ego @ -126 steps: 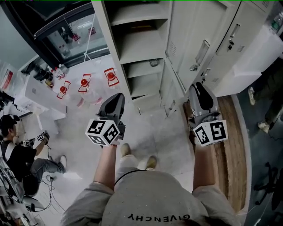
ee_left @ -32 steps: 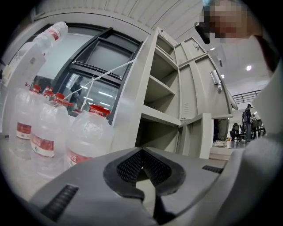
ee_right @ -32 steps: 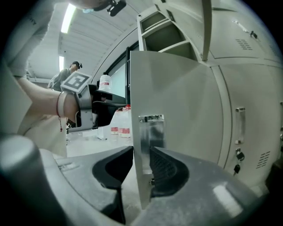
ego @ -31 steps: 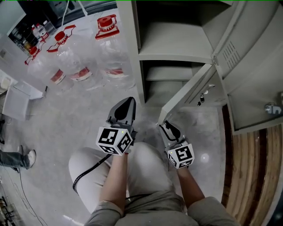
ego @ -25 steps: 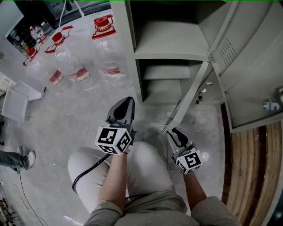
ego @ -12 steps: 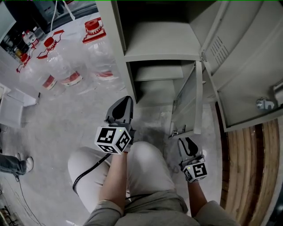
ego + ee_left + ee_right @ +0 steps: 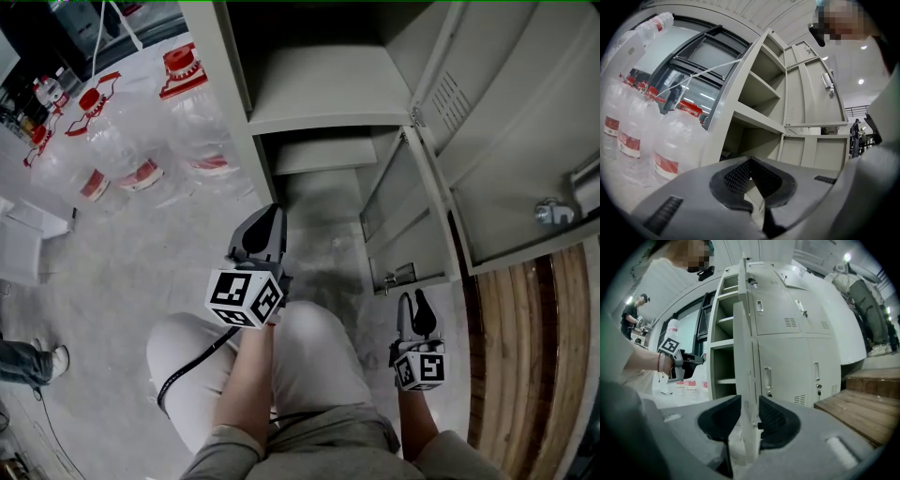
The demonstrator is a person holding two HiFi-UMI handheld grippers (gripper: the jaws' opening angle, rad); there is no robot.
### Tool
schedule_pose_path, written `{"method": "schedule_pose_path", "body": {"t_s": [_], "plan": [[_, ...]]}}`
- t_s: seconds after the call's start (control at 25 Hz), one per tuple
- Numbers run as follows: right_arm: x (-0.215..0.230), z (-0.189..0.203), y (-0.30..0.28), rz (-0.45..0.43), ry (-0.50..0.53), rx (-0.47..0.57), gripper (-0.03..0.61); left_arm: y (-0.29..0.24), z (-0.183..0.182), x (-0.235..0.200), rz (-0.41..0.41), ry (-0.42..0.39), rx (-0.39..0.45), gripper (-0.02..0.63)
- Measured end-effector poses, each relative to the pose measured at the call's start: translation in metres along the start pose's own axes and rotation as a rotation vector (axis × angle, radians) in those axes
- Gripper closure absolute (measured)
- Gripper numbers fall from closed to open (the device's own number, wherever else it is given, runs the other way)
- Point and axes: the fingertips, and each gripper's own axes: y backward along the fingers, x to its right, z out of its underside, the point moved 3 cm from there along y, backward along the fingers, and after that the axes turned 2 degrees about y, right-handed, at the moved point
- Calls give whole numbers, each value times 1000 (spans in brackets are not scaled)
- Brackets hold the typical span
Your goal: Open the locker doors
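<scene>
Right gripper view: we are seeing the right claw (image 7: 749,411) gripping the free edge of the tall pale grey metal locker door (image 7: 743,343). The door is standing edge-on between the two dark pads, filling the gap between them. Seen from the head view, this door is hanging swung out from the pale grey metal locker cabinet (image 7: 319,89), directly ahead of the right claw. A second, upper pale grey locker door (image 7: 525,131) is hanging open ahead and to that claw's right. A brown wooden plank platform (image 7: 520,337) is lying to its right.

The left claw (image 7: 267,220) is hovering well to the left, jaws together and holding nothing. The cabinet's open shelves are lying ahead of it. Clear plastic water jugs with red caps (image 7: 117,155) are standing ahead to its left on the grey concrete floor (image 7: 141,253).
</scene>
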Motion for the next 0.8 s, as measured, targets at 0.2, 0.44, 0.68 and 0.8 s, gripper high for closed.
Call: {"method": "schedule_pose_path", "body": {"t_s": [0.2,0.44,0.68,0.8], "plan": [[0,-11,8,50,-45,12,499,-2,-2,-2,6,-3,-1,615],[-24,-22,2,25,-78,3,572,-8,-23,7,43,-21,44,615],[-75,-132,-46,-109,-146,21,578,-10,-106,-3,-12,-16,58,615],[-109,-208,-54,-183,-130,41,578,-1,-160,-4,9,-19,11,615]]}}
